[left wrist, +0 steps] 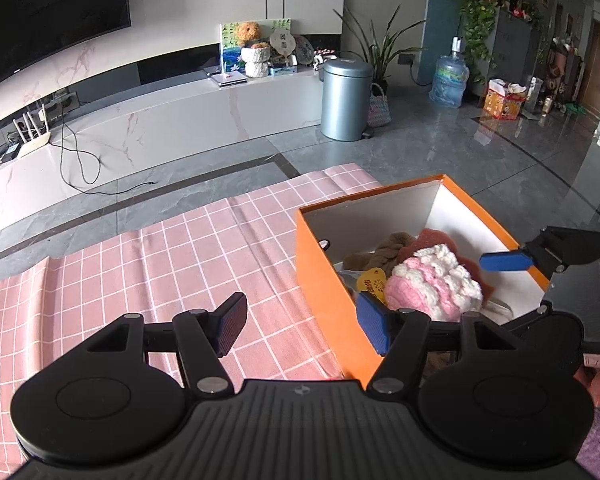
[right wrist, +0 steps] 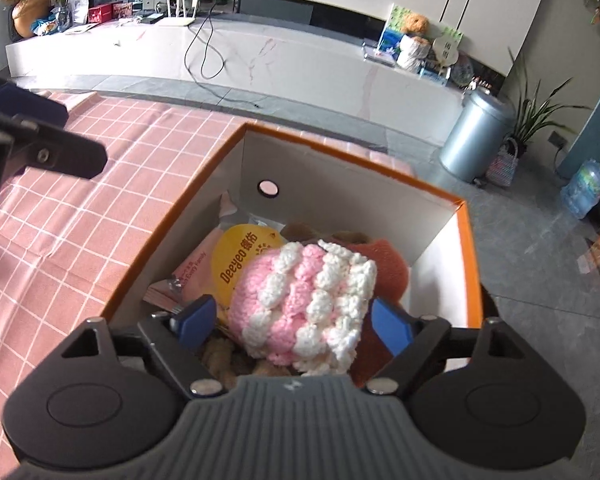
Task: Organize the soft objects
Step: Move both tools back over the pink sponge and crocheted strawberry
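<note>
An orange box (right wrist: 470, 264) with white inner walls stands on a pink checked cloth (left wrist: 172, 264). On top of its contents lies a pink-and-white knitted hat (right wrist: 304, 300), also seen in the left wrist view (left wrist: 432, 284). My right gripper (right wrist: 294, 322) is open and low in the box, with the hat between its blue pads and no clear squeeze. One of its blue fingers (left wrist: 504, 262) shows over the box's right wall. My left gripper (left wrist: 304, 320) is open and holds nothing, astride the box's left wall.
Under the hat lie a yellow packet (right wrist: 240, 256), a pink pack (right wrist: 192, 276), a rust-red cloth (right wrist: 388, 264) and a brown soft item (left wrist: 388, 250). Beyond the table are grey floor, a silver bin (left wrist: 346, 98), a white bench (left wrist: 172, 120) and a water bottle (left wrist: 450, 76).
</note>
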### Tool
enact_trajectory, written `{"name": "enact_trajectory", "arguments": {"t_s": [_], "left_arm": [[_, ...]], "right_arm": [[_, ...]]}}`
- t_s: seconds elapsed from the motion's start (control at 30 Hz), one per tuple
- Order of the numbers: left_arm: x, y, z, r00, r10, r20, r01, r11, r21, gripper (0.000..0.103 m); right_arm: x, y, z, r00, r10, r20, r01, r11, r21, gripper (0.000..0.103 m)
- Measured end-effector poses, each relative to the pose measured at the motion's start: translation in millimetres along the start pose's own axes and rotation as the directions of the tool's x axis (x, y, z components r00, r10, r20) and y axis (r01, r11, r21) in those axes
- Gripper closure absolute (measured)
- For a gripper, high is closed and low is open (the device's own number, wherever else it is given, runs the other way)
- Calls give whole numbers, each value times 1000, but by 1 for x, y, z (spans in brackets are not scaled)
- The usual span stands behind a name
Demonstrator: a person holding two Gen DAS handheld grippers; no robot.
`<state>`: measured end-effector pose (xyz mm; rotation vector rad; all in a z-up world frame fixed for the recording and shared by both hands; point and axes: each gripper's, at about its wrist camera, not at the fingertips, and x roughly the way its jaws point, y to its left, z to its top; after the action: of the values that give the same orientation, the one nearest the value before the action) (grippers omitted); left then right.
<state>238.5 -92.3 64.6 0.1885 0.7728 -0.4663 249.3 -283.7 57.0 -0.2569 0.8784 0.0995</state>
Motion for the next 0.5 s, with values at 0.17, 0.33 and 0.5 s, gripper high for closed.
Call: {"name": "enact_trajectory", "arguments": {"t_s": [0.17, 0.33, 0.5], "left_arm": [[-20, -6, -10, 1000, -11, 24, 10, 1000, 26, 29], [-39, -3, -23, 999, -19, 51, 19, 1000, 7, 29], [-61, 6, -44, 995, -13, 103, 12, 1000, 13, 29]], "right_arm": [[-27, 11, -2, 999, -20, 31, 21, 1000, -20, 16], [-54, 27, -2, 997, -38, 72, 41, 998, -39, 16], [-82, 47, -5, 989, -17, 145, 25, 998, -53, 16]]}}
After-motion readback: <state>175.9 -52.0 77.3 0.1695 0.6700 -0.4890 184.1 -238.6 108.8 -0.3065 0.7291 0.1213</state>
